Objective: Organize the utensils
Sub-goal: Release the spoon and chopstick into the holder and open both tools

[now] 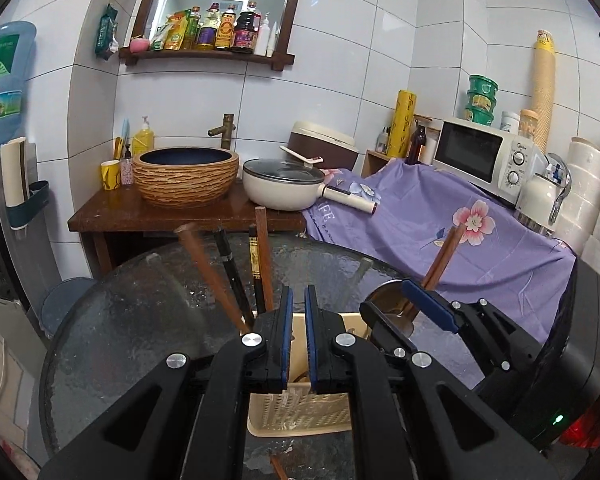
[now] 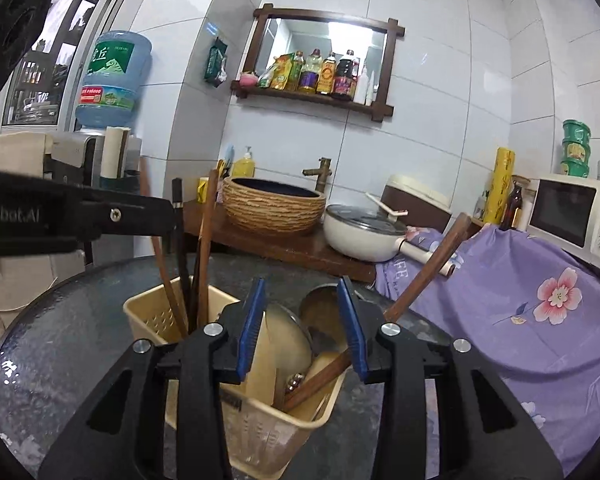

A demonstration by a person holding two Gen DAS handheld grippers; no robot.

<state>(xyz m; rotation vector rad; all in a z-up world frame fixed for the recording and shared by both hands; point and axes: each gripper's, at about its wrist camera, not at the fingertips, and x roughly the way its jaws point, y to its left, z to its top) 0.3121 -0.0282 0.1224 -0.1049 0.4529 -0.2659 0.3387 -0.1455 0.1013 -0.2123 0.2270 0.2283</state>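
Left gripper (image 1: 298, 322) nearly closed, holding nothing, right above the yellow basket (image 1: 300, 416). Right gripper (image 2: 306, 326) part open, nothing pinched, a wooden spoon (image 2: 424, 276) leaning between its jaws. Chopsticks (image 2: 196, 256) standing up in the basket's far corner. Basket on the round glass table (image 1: 132, 320).

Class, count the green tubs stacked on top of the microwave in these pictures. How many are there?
3. The green tubs sit in one stack on the microwave, by the right wall: bottom, middle, top. Others may be hidden behind the stack.
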